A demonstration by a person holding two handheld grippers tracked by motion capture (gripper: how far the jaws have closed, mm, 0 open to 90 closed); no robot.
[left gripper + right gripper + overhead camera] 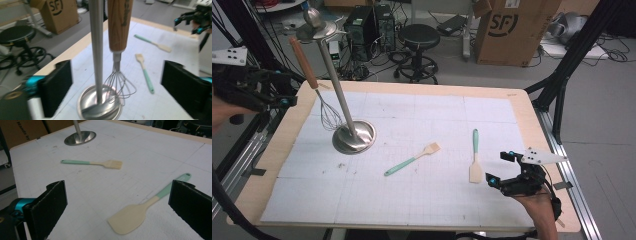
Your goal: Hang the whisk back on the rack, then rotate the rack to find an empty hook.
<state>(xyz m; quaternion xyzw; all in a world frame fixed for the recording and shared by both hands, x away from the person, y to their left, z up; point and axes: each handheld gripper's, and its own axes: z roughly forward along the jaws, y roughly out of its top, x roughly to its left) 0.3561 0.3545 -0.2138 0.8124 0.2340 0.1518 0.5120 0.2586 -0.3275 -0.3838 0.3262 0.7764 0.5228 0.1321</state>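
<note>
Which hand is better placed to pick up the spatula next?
Right, probably. The right gripper has open jaws either side of the spatula; the left gripper faces the whisk on the stand.

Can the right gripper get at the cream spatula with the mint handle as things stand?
Probably yes. The right gripper is open, and the cream spatula with the mint handle lies flat on the white mat just ahead of it, between its fingers in the right gripper view, with nothing in between.

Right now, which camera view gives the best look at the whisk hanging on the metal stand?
The left gripper view: the whisk hangs close up beside the stand's pole, wooden handle and wires sharp. The high view shows it whole but small.
</note>
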